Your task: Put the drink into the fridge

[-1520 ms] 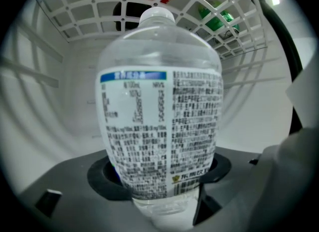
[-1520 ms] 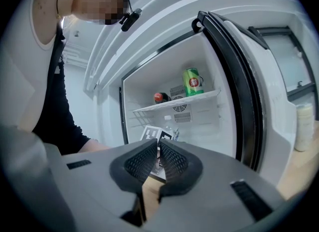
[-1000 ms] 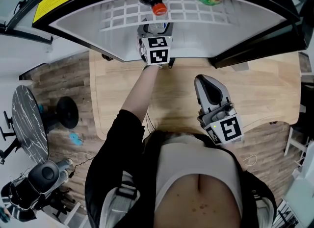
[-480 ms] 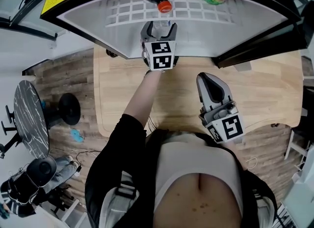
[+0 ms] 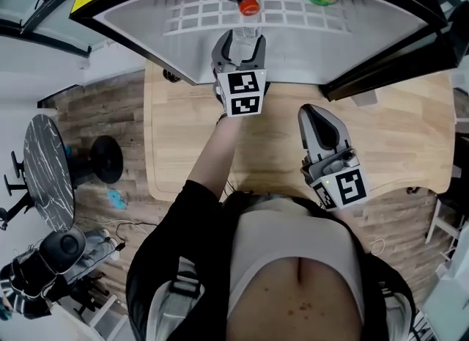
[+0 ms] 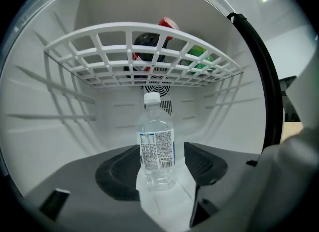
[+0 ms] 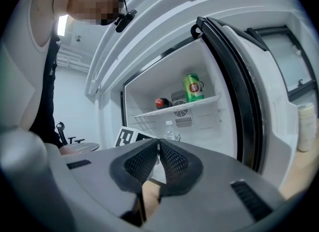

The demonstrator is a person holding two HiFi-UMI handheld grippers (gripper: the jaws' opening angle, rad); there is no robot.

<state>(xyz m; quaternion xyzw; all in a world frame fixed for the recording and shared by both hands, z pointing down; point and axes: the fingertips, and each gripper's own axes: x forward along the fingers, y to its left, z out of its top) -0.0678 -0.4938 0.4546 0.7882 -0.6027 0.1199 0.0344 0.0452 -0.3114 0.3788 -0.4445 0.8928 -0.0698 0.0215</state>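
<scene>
A clear water bottle [image 6: 156,146] with a white cap stands upright on the fridge's white floor, under the wire shelf [image 6: 99,61]. My left gripper [image 6: 160,152] reaches into the fridge with the bottle between its jaws. The jaws are closing, but a gap shows beside the right pad and the pads do not press on the bottle. In the head view the left gripper [image 5: 239,39] sits at the fridge opening, the bottle top [image 5: 246,34] just ahead of it. My right gripper [image 5: 315,116] hovers over the wooden table, shut, nothing held.
On the wire shelf lie a dark cola bottle [image 6: 149,44] with a red cap and a green can [image 6: 199,59]. The fridge door [image 7: 249,91] stands open at the right. The fridge rests on a light wooden table [image 5: 396,134]. A round dark table [image 5: 45,171] stands at left.
My left gripper has drawn back a little from the fridge toward the person, while the water bottle stays standing inside. The right gripper has hardly moved.
</scene>
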